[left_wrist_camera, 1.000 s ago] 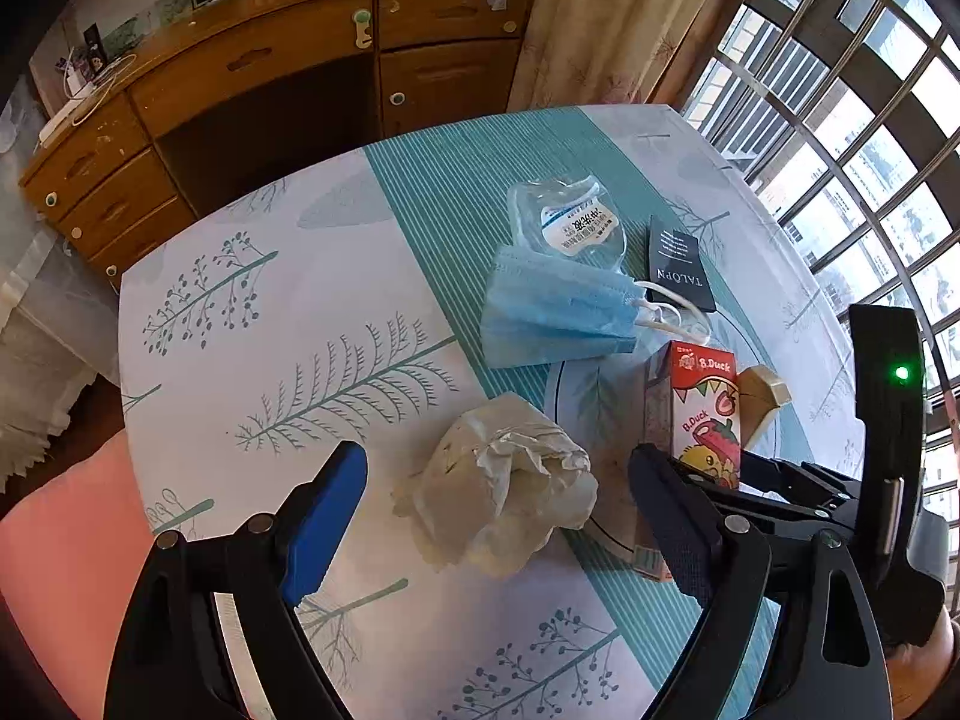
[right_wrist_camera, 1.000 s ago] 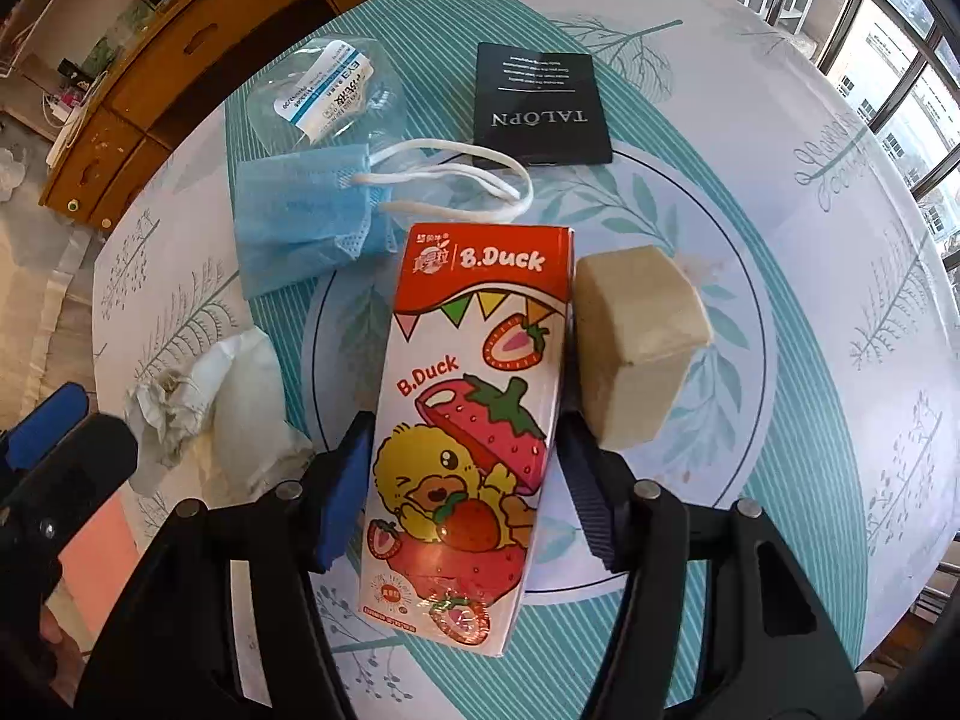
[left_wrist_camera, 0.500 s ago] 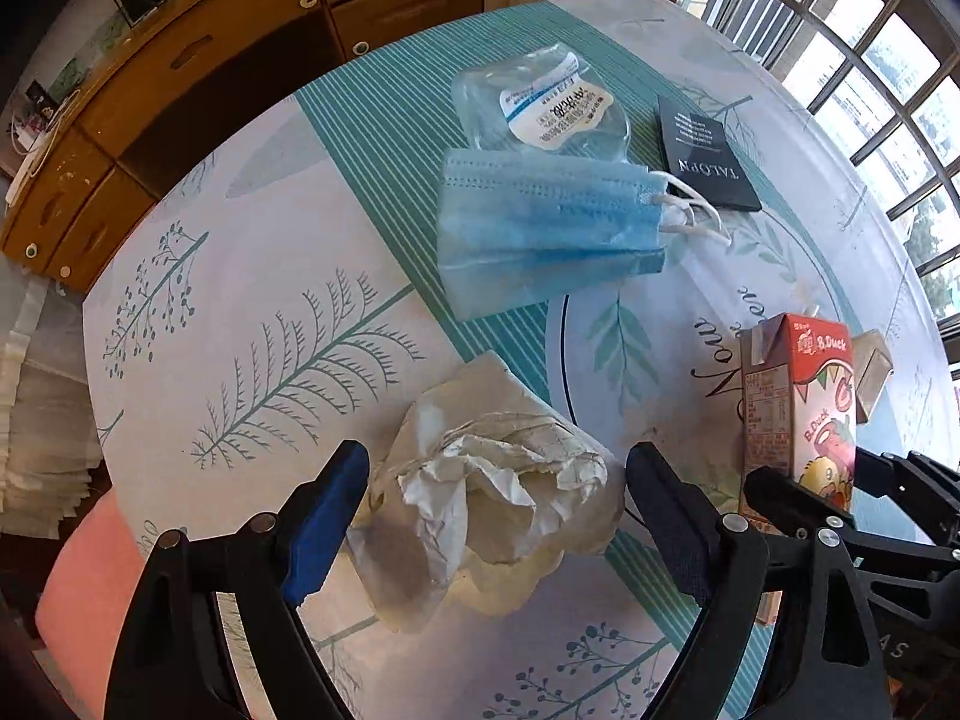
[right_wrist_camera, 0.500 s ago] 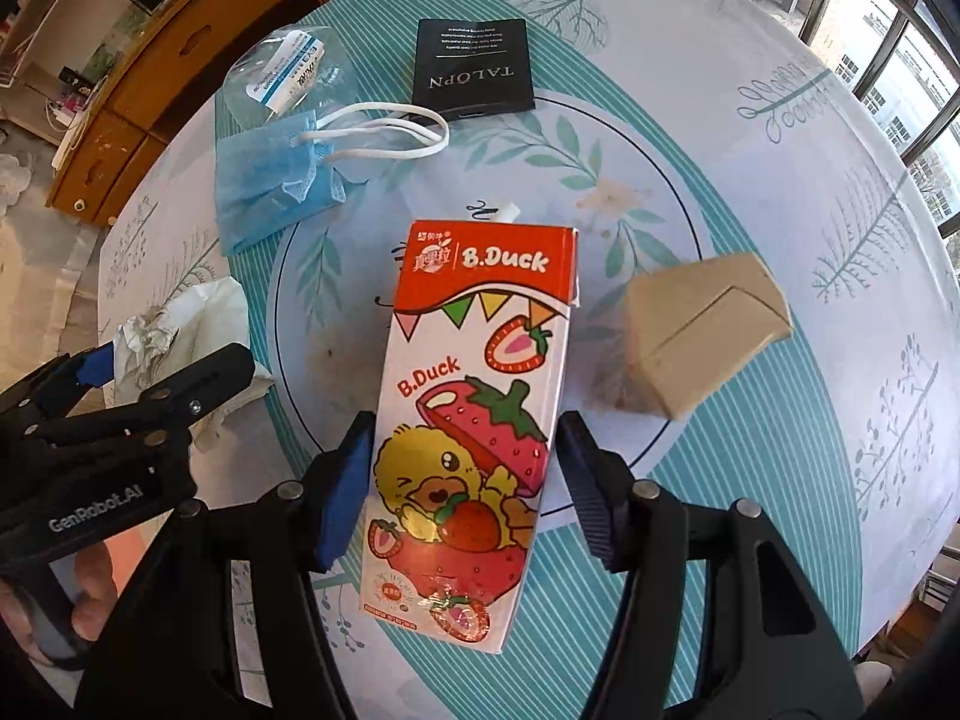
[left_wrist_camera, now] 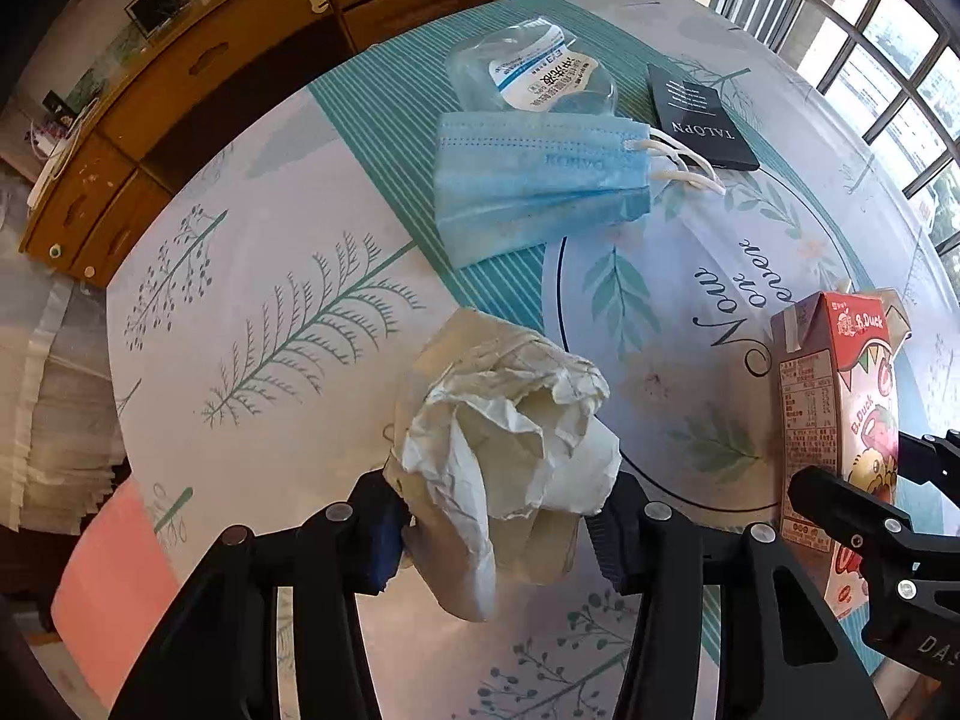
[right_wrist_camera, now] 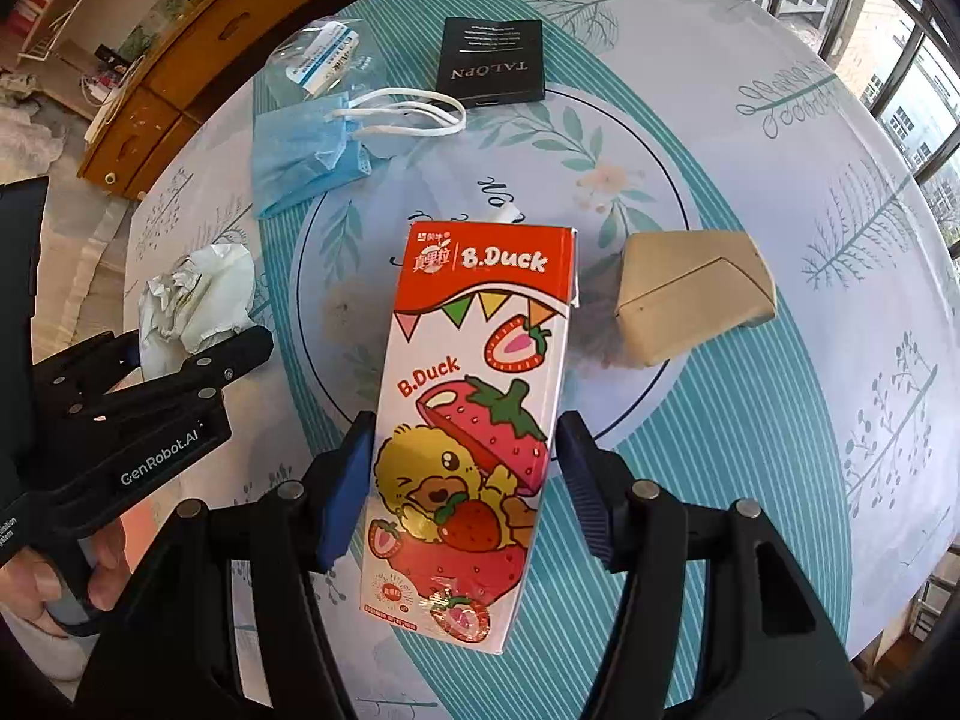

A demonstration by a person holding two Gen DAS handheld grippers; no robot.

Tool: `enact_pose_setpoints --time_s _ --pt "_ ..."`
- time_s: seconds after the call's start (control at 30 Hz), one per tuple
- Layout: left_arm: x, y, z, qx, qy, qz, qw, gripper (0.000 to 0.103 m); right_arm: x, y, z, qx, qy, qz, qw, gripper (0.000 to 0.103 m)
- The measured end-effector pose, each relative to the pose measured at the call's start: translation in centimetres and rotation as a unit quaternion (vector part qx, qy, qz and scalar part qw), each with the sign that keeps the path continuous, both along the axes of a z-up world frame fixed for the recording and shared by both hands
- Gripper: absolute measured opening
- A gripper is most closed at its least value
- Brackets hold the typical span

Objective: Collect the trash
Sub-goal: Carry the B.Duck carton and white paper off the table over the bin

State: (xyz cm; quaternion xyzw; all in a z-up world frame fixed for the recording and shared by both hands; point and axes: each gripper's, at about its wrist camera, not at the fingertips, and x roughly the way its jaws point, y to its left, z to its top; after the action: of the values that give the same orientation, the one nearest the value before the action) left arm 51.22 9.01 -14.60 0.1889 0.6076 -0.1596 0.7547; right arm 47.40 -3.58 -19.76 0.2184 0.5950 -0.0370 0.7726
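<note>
Left gripper (left_wrist_camera: 498,531): closed around the crumpled tissue (left_wrist_camera: 510,438), both fingers pressed into its sides; wad raised above the table (left_wrist_camera: 270,276).
Face mask (left_wrist_camera: 534,186): blue, flat on the table at 12 o'clock from the tissue; clear plastic bag (left_wrist_camera: 534,69) just beyond it.
Black card (left_wrist_camera: 702,117): at 1 o'clock, touching the mask loops.
Right gripper (right_wrist_camera: 465,480): clamped on the B.Duck carton (right_wrist_camera: 474,396), held upright.
Tan box (right_wrist_camera: 690,294): on the table at 2 o'clock from the carton, apart from it.

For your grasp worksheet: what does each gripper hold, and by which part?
Left gripper: crumpled tissue, by its near end. Right gripper: B.Duck carton, by its lower sides.
</note>
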Motion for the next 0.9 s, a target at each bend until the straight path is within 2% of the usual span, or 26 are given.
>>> enact_pose_setpoints --time_s 0.23,0.4,0.5,0.63,0.9 --pt "-5.8 1.8 4.7 -0.031 -0.022 0.044 0.9983 0.05 -2.8 0.3 1.8 0.006 -0.023 0.061 0.998 0.057" --pt "-11.1 1.8 8.6 -0.062 -0.039 0.085 0.9937 0.05 -6.2 0.0 3.0 0.012 -0.038 0.114 0.993 0.057" --pt "-15.0 1.2 10.5 -0.081 -0.051 0.119 0.9883 0.05 -9.3 -1.1 3.8 0.014 -0.049 0.144 0.988 0.057" --pt "-20.3 -0.2 11.7 -0.108 -0.059 0.168 0.9781 0.05 -13.4 -3.8 5.1 0.018 -0.064 0.182 0.981 0.057" --pt "-31.9 -5.5 11.8 -0.12 -0.079 0.244 0.9589 0.051 -21.6 -10.2 8.0 0.015 -0.103 0.248 0.963 0.057"
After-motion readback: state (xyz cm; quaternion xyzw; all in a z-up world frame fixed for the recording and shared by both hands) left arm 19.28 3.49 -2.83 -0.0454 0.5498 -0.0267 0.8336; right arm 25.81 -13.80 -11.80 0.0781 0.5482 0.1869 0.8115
